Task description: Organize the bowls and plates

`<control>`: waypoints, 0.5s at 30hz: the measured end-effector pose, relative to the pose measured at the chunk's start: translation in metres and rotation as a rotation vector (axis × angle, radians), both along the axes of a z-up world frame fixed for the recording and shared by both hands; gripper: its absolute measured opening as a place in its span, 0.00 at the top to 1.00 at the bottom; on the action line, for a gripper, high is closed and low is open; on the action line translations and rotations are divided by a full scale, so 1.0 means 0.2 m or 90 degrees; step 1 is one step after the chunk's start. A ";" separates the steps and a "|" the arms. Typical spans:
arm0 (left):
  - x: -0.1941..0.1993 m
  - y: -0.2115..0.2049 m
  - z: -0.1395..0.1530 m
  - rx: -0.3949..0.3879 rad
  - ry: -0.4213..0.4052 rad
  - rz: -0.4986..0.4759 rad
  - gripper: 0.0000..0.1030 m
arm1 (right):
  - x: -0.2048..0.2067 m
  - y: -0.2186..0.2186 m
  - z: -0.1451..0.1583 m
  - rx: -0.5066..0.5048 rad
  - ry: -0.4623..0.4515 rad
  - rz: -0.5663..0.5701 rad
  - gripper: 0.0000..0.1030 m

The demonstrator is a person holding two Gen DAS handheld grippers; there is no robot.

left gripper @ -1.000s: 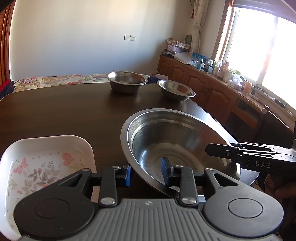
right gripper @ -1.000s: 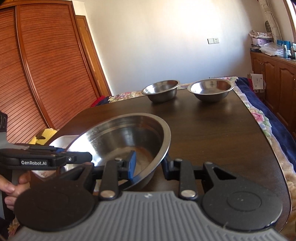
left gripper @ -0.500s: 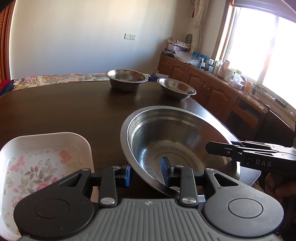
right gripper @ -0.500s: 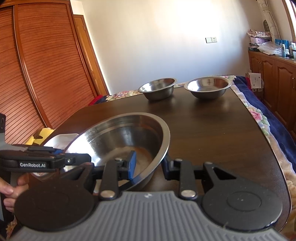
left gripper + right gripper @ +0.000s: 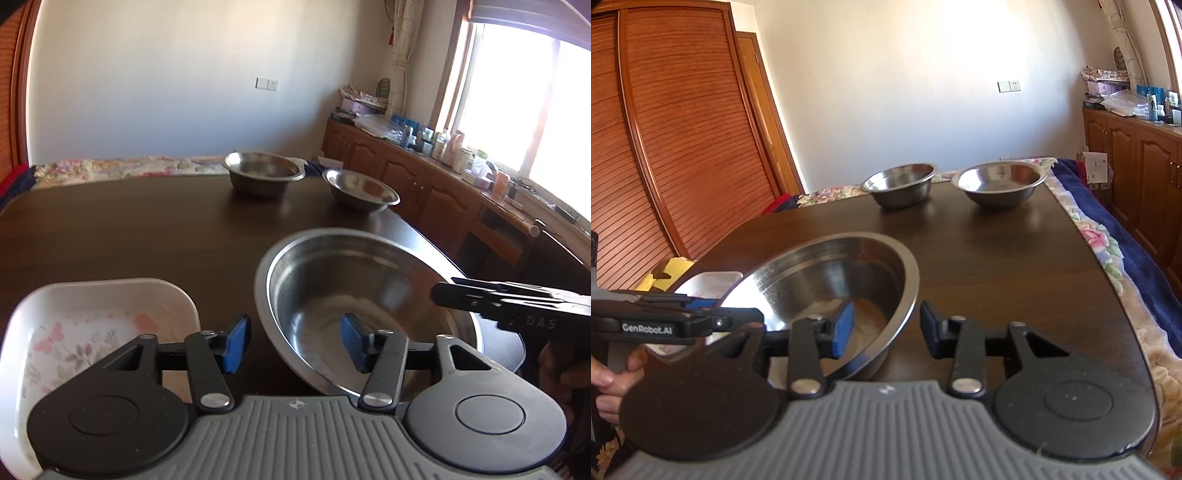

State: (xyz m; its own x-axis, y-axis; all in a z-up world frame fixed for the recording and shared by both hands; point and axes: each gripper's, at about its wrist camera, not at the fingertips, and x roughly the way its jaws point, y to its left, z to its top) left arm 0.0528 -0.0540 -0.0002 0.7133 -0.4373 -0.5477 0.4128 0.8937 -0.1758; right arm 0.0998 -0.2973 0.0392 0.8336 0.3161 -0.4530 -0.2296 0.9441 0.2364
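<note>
Both grippers' jaws opening off the steel basin (image 5: 369, 295) on the dark table (image 5: 129, 236).

Large steel basin (image 5: 354, 291) beside floral white plate (image 5: 85, 332); two steel bowls (image 5: 264, 173) far across.

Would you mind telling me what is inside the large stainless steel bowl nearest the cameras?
Inside the large stainless steel bowl only bare metal shows, apart from one blue pad reaching over its rim; the near inner wall is hidden.

Floral dish (image 5: 92, 325) cut by frame edge
</note>
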 end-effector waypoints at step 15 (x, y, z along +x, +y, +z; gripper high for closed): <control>0.15 0.07 0.24 0.043 -0.092 0.029 0.29 | 0.18 -0.12 0.28 -0.088 -0.065 0.002 0.56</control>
State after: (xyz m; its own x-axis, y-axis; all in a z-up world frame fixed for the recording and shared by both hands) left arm 0.0837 -0.0390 0.0478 0.8048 -0.3684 -0.4654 0.3881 0.9199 -0.0570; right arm 0.1353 -0.3209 0.0951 0.8768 0.2590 -0.4053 -0.2483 0.9654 0.0797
